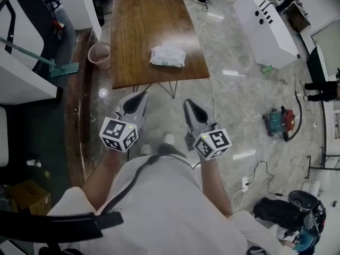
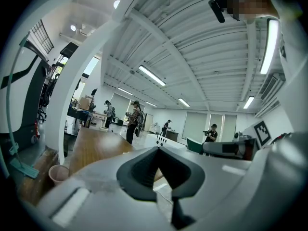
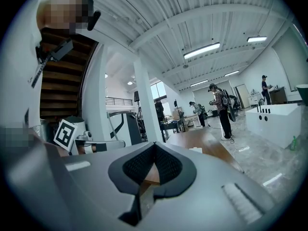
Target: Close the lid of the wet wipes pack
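Note:
The white wet wipes pack [image 1: 168, 56] lies flat near the front right corner of the brown wooden table [image 1: 143, 31]. Whether its lid is up cannot be made out from here. It shows as a small white patch [image 3: 195, 149] in the right gripper view. Both grippers are held level in front of the person's body, short of the table's near edge. The left gripper [image 1: 139, 96] [image 2: 156, 153] is shut with nothing between its jaws. The right gripper [image 1: 189, 104] [image 3: 154, 146] is shut too and holds nothing. Neither one touches the pack.
A pink bin [image 1: 99, 54] stands on the floor at the table's left, with a green mop [image 1: 58, 65] beside it. A white cabinet [image 1: 265, 20] stands to the right. A green and red machine [image 1: 280, 122] and cables lie on the floor at right. People stand further back.

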The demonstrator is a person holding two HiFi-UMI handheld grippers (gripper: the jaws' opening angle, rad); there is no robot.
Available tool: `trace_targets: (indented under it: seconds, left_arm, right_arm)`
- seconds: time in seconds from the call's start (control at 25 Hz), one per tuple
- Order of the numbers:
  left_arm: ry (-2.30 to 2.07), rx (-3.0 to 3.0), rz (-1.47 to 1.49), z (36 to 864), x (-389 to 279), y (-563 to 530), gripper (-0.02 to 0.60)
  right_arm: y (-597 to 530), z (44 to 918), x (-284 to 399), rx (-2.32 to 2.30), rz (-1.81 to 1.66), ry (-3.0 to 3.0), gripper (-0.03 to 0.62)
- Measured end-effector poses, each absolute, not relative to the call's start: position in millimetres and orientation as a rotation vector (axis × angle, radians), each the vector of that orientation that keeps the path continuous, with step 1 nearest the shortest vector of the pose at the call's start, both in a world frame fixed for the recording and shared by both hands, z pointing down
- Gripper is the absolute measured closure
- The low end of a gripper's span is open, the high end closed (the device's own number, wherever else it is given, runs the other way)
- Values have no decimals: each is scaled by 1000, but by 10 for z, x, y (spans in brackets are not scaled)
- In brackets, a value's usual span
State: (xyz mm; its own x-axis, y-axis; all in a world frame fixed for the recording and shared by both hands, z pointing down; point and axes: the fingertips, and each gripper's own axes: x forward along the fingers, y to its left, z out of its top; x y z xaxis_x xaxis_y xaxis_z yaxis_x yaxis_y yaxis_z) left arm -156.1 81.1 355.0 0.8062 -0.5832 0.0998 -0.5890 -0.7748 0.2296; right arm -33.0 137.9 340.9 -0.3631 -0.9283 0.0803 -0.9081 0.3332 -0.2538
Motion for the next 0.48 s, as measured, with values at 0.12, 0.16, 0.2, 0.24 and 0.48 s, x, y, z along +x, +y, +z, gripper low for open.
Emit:
trace_targets:
  seconds: [0.12, 0.16, 0.2, 0.24, 0.48]
  left_arm:
    - [-902, 2741, 37, 3589, -1536, 785, 578]
    - [-903, 2738, 40, 3602, -1532, 772, 578]
    - [-904, 2736, 44, 3614, -1528, 757, 578]
    - [-906, 2734, 49, 3626, -1520, 738, 578]
    - [-934, 2729, 72, 3661, -1365, 548, 578]
  right_arm:
    - [1344, 3443, -285, -1736, -397, 2495, 585]
    - [1325, 3456, -280, -1734, -402, 2496, 585]
    - [1303, 3468, -277, -1730, -406, 2498, 585]
    - [1276, 3478, -272, -1726, -408, 2500, 585]
    - [1025, 3536, -149, -1679, -422, 2514, 586]
